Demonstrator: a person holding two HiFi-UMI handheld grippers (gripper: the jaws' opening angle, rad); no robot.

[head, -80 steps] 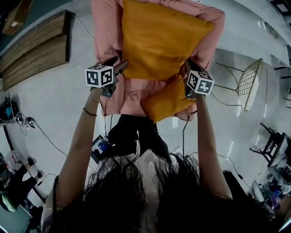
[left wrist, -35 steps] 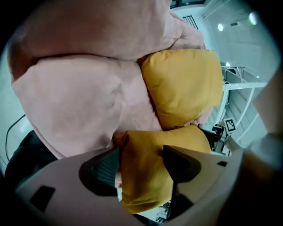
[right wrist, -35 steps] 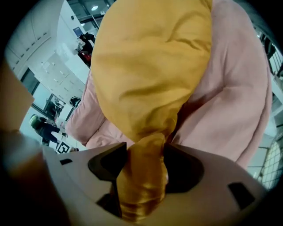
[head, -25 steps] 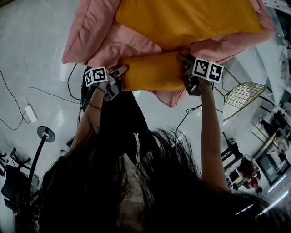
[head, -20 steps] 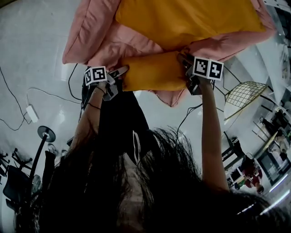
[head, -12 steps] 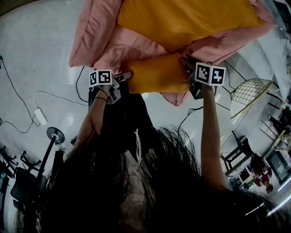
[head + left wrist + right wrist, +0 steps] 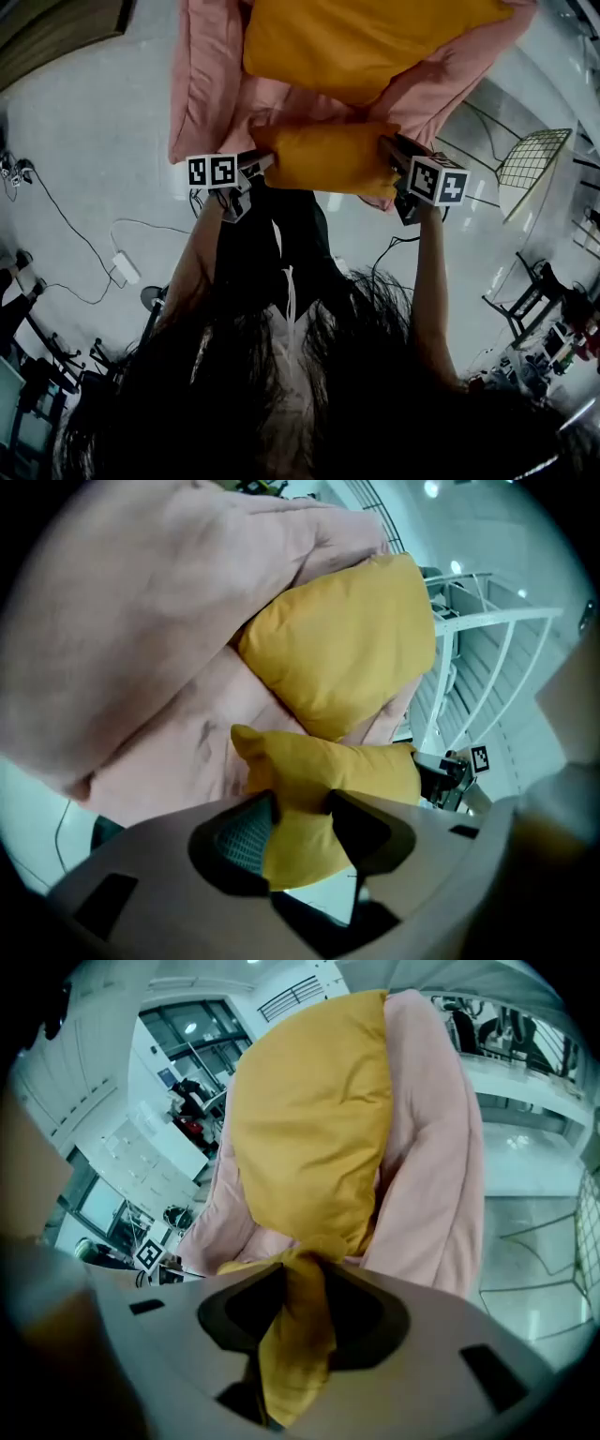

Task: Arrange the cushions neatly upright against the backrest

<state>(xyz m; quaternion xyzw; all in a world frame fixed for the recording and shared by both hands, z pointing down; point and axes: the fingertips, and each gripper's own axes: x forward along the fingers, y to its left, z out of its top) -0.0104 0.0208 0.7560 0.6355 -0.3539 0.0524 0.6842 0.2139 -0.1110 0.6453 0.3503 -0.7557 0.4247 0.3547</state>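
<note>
A small yellow cushion (image 7: 328,157) lies crosswise at the front of the pink armchair (image 7: 202,84). My left gripper (image 7: 255,167) is at its left end and my right gripper (image 7: 392,156) at its right end. Both sets of jaws are closing. In the left gripper view a corner of the small cushion (image 7: 298,803) bulges between the left gripper's pads. In the right gripper view the other corner (image 7: 295,1321) is pinched between the right gripper's pads. A large yellow cushion (image 7: 366,42) leans upright against the backrest behind it.
A wire-mesh chair (image 7: 530,169) stands to the right of the armchair. Cables and a white adapter (image 7: 125,268) lie on the pale floor at the left, near a black stand base (image 7: 150,298). Wooden boards (image 7: 56,28) are at the far left.
Both grippers have left the large cushion's sides, taken the small cushion's two ends and closed on them. The small cushion now lies level instead of tilted. My head view has shifted.
</note>
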